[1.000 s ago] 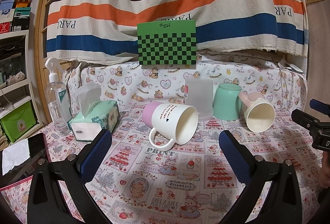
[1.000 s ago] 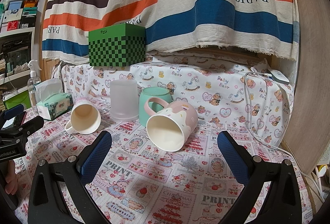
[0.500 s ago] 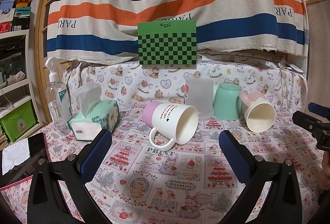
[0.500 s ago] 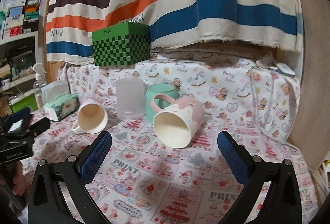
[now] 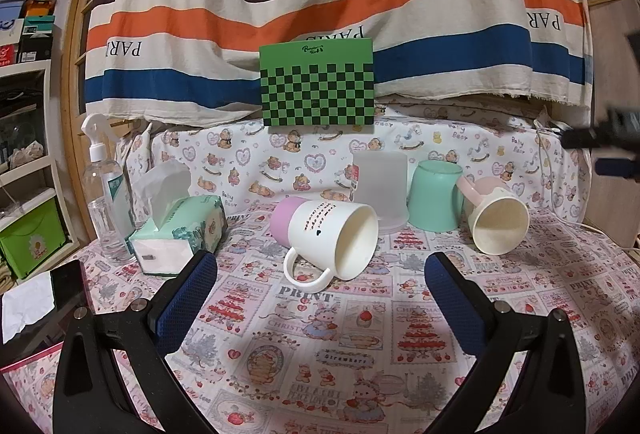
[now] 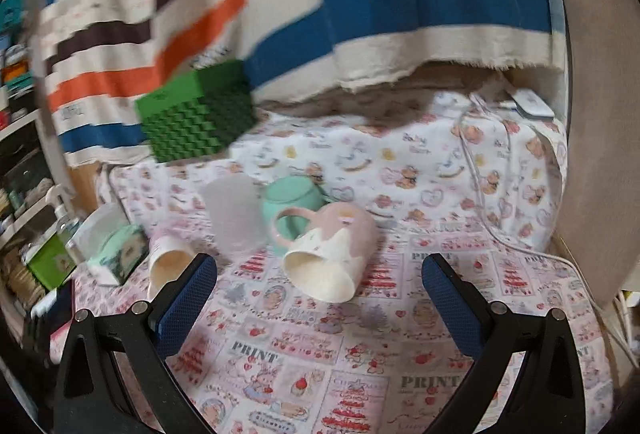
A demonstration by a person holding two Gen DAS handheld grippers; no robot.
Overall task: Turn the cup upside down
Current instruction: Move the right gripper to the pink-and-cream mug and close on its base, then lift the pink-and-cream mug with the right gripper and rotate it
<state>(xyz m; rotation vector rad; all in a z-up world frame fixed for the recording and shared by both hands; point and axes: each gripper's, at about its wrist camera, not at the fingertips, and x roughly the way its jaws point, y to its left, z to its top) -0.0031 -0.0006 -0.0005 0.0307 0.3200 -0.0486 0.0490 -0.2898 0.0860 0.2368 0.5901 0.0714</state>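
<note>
A white mug with a lilac base (image 5: 332, 234) lies on its side ahead of my open, empty left gripper (image 5: 320, 274); it also shows in the right wrist view (image 6: 166, 260). A pink and cream mug (image 6: 332, 254) lies on its side ahead of my open, empty right gripper (image 6: 318, 286), mouth toward me, and shows in the left wrist view (image 5: 496, 218). A frosted cup (image 5: 380, 192) and a mint cup (image 5: 434, 196) stand upside down behind them. The right gripper (image 5: 612, 150) appears blurred at the right edge of the left wrist view.
A tissue box (image 5: 176, 234) and a spray bottle (image 5: 106, 202) stand at the left. A green checkered box (image 5: 318, 86) sits at the back against a striped cloth. A white cable (image 6: 496, 218) runs along the right side. Shelves (image 5: 24, 154) stand at far left.
My right gripper has risen and tilted, looking down more steeply on the pink mug, and its view is motion-blurred. The left gripper and the cups have not moved.
</note>
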